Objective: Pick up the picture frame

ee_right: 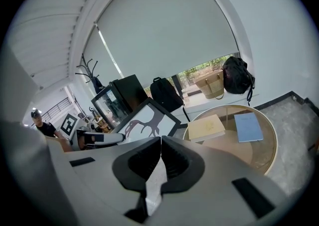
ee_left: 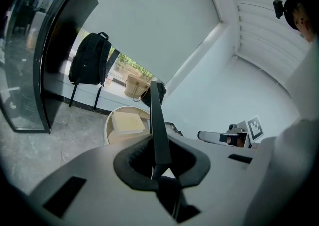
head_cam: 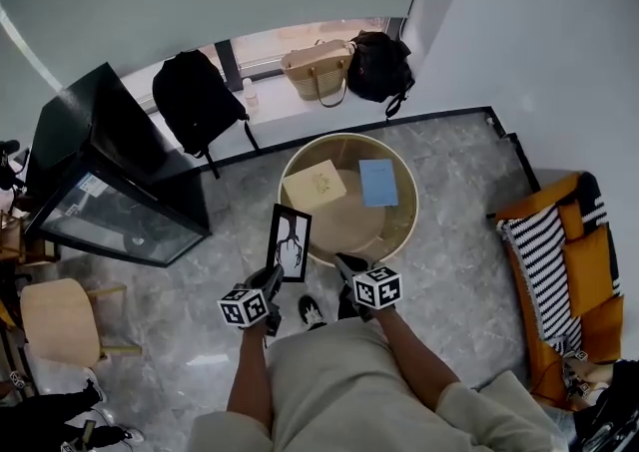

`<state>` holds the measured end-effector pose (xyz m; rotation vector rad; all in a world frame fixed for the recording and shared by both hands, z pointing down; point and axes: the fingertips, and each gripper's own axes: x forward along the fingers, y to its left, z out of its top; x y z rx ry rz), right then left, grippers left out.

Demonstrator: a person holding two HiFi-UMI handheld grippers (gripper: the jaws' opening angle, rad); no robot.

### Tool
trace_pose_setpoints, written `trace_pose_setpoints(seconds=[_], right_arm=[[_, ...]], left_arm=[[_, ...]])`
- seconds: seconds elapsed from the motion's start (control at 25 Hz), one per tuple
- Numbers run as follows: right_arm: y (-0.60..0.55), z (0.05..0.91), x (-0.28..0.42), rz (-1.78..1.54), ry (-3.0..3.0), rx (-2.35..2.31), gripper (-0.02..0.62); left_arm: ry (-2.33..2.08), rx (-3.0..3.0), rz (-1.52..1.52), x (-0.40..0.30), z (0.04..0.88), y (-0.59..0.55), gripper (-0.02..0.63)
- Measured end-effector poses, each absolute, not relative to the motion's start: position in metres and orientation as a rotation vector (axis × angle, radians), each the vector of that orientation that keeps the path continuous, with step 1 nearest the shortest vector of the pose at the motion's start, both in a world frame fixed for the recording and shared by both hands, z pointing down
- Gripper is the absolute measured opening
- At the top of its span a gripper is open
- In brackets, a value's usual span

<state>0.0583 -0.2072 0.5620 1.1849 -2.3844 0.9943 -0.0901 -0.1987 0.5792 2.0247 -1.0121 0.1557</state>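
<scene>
The picture frame (head_cam: 289, 241), black-rimmed with a dark antler-like print on white, stands upright in the air before the round table. My left gripper (head_cam: 272, 280) is shut on its lower edge. The left gripper view shows the frame (ee_left: 157, 120) edge-on, rising from between the closed jaws of the left gripper (ee_left: 159, 162). My right gripper (head_cam: 344, 262) hovers just right of the frame, shut with nothing in it. In the right gripper view the right gripper (ee_right: 160, 141) has its jaws together, and the frame (ee_right: 145, 122) shows at the left beyond them.
A round tan table (head_cam: 403, 230) holds a tan book (head_cam: 314, 186) and a blue book (head_cam: 378, 182). A black backpack (head_cam: 195, 96), a woven bag (head_cam: 318, 69) and a dark bag (head_cam: 379, 66) rest on the window ledge. A black glass cabinet (head_cam: 110, 191), a wooden chair (head_cam: 60, 320) and an orange sofa (head_cam: 564, 270) flank the floor.
</scene>
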Motion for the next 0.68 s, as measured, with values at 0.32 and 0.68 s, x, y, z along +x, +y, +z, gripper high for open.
trace_pose_setpoints(seconds=[0.32,0.68], right_arm=[[-0.2085,0.5584,0.0532,0.966,-2.399,1.176,0.035],[-0.2069,0.5552,0.0564,0.974,-2.394,1.189,0.035]], left_arm=[[-1.009,2.03,0.141,-0.0895,0.5764,-0.201,0.046],[-0.992,2.03,0.141,-0.0871,0.5737,-0.2021,0.046]])
